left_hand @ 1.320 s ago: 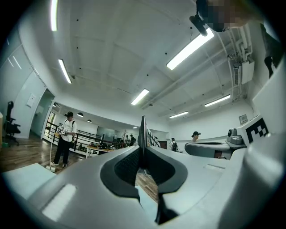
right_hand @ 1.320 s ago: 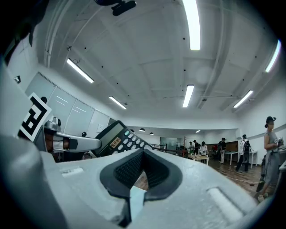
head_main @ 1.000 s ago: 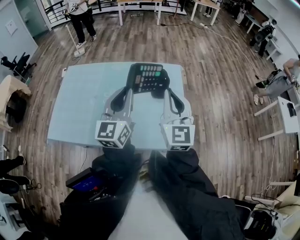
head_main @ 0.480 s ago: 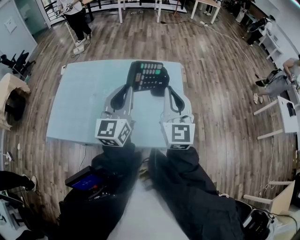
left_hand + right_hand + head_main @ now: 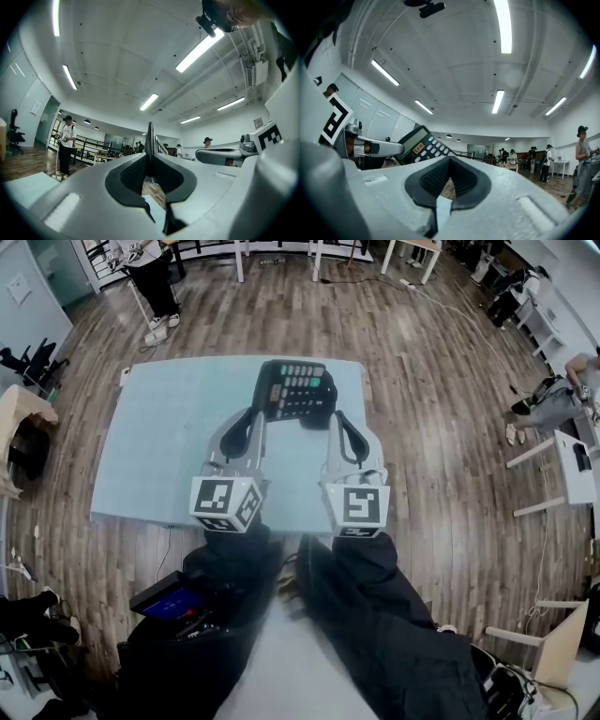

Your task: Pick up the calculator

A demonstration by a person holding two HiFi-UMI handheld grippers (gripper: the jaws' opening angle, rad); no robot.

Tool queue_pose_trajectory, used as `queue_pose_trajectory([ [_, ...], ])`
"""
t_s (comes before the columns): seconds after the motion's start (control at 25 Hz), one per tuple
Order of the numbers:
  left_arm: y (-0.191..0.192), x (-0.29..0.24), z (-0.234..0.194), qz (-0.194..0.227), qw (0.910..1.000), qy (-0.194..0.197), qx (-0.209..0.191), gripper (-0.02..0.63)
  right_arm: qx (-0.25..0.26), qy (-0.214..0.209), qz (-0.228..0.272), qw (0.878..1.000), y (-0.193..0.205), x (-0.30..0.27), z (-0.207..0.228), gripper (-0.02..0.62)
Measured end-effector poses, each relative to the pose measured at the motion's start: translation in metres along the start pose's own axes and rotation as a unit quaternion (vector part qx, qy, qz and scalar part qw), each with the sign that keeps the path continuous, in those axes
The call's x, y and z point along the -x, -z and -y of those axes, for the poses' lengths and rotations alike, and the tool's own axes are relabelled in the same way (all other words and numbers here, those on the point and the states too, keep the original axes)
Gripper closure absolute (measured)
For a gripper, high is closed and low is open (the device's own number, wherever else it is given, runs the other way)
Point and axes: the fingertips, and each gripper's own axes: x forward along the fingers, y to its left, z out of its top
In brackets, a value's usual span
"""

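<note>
calculator (image 5: 150, 136) seemingly edge-on in left tool (image 5: 257, 414), keypad facing right tool (image 5: 449, 160)

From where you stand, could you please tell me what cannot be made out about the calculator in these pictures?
- Display reading: the calculator is too small in the head view, and small and tilted in the right gripper view.
- Keys: the left gripper view shows it nearly edge-on, between the jaws of the left gripper.
- Gap above the table: the head view looks steeply down, so none shows.
</note>
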Motion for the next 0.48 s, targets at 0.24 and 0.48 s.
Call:
queue_pose_trajectory([
  [0.24, 0.0021, -0.0011, -0.0001, -0.006, 1.0, -0.001, 0.0, 0.568, -0.001, -0.003, -0.003, 1.0, 0.0007, -0.0015, 0.0001, 0.595],
  [0.48, 0.0039, -0.0019, -0.0013, -0.009, 1.0, -0.003, 0.001, 0.568, -0.002, -0.005, -0.007, 1.0, 0.0032, -0.0031, 0.0001, 0.595],
])
